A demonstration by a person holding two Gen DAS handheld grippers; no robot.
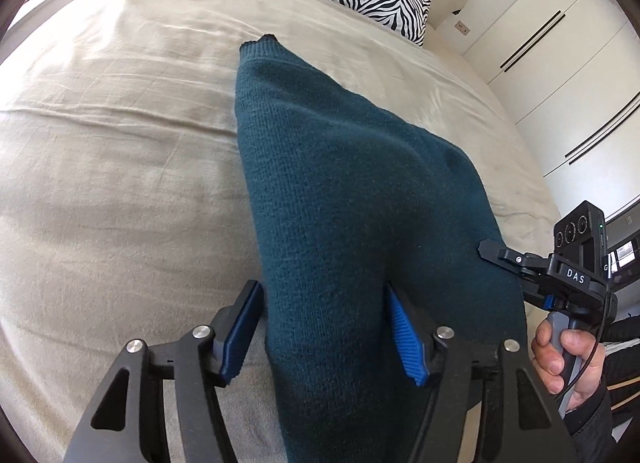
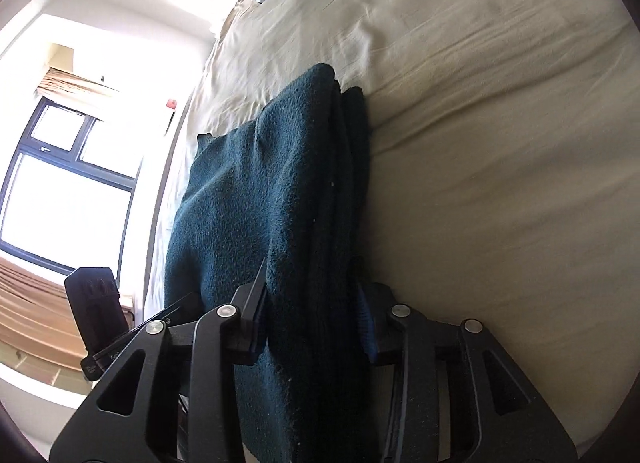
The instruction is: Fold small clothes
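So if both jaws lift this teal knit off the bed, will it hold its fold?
Probably not: the teal sweater already drapes and bulges between the grips, so it looks floppy. Its stacked layers sit loosely and may slide apart. The fuzzy knit likely resists slipping on the ribbed pads.

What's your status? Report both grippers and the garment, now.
Left gripper shut on teal sweater. Right gripper shut on the same sweater, layers bunched. Far end rests on bed sheet. Nothing in the way.
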